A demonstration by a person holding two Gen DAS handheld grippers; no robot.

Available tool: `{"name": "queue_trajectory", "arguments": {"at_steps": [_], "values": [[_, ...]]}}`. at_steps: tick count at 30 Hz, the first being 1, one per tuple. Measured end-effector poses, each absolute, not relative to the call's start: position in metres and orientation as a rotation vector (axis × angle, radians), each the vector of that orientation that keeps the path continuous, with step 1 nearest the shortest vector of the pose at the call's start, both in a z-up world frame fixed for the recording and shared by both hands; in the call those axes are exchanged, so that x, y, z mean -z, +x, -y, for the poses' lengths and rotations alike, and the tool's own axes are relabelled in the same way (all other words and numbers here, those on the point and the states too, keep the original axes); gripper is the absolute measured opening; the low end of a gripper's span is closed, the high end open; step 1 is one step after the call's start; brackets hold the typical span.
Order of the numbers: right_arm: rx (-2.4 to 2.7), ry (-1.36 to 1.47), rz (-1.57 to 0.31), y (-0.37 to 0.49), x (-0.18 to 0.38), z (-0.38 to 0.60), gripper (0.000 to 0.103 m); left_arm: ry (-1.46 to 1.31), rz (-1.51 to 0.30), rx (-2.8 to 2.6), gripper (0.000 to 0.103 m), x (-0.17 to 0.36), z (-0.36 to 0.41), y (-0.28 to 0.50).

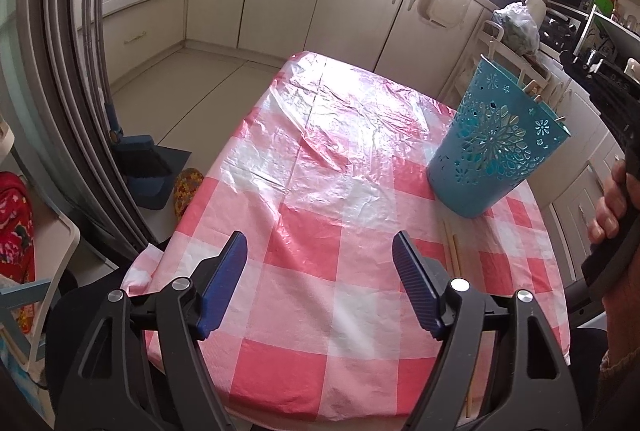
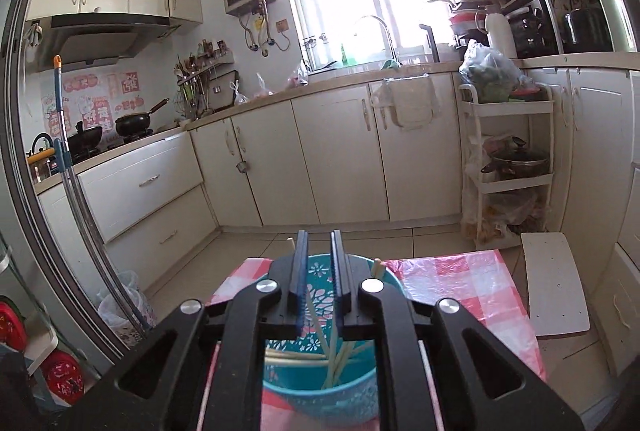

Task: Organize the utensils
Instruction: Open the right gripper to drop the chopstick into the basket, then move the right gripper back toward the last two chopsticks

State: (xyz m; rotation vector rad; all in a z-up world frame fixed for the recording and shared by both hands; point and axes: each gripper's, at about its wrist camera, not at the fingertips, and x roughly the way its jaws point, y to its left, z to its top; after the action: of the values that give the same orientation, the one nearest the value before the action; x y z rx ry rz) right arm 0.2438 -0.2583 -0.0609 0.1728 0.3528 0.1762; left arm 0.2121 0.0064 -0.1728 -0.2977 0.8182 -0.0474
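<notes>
Here we are looking at the teal utensil holder (image 1: 490, 151), which is standing upright on the right side of the table (image 1: 320, 239), on its pink-and-white checked cloth. Inside it, several pale chopsticks (image 2: 332, 351) are leaning and lying crossed, with a few tips poking above the rim. Two more loose chopsticks (image 1: 456, 251) are lying on the cloth just in front of the holder, near the table's right edge.

Our right gripper (image 2: 319, 259) is hovering directly above the holder's mouth, tilted slightly downward, its fingers standing close together with a narrow gap between them; nothing is pinched there, and the chopsticks seen through the gap are lying down in the holder. From the left wrist view we are seeing our right hand (image 1: 612, 207) wrapping around that gripper's handle, beside the holder.

Our left gripper (image 1: 320, 255) is pointing steeply down over the near part of the table, its blue pads (image 1: 224, 283) spread wide apart and holding nothing.
</notes>
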Motion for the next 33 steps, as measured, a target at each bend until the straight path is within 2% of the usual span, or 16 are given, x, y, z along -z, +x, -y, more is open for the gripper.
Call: {"name": "queue_trajectory", "arguments": {"at_steps": [2,7,16,18,23,33], "values": [[-0.183,0.170,-0.342,0.226,0.057,0.258,0.027,-0.285,-0.811,0.049,0.073,0.169,-0.004,0.209],[-0.204,0.143,-0.370,0.179,0.064,0.252,0.036,-0.255,-0.790,0.054,0.078,0.159,0.003,0.202],[-0.234,0.139,-0.601,0.148,0.123,0.239,0.036,-0.210,-0.766,0.056,0.083,0.146,0.012,0.188],[-0.245,0.138,-0.650,0.149,0.135,0.235,0.032,-0.203,-0.764,0.054,0.084,0.145,0.012,0.186],[-0.274,0.141,-0.773,0.155,0.164,0.223,0.031,-0.194,-0.766,0.045,0.086,0.143,0.010,0.182],[-0.266,0.130,-0.898,0.161,0.195,0.209,0.031,-0.194,-0.788,0.039,0.086,0.150,0.007,0.180]]}}
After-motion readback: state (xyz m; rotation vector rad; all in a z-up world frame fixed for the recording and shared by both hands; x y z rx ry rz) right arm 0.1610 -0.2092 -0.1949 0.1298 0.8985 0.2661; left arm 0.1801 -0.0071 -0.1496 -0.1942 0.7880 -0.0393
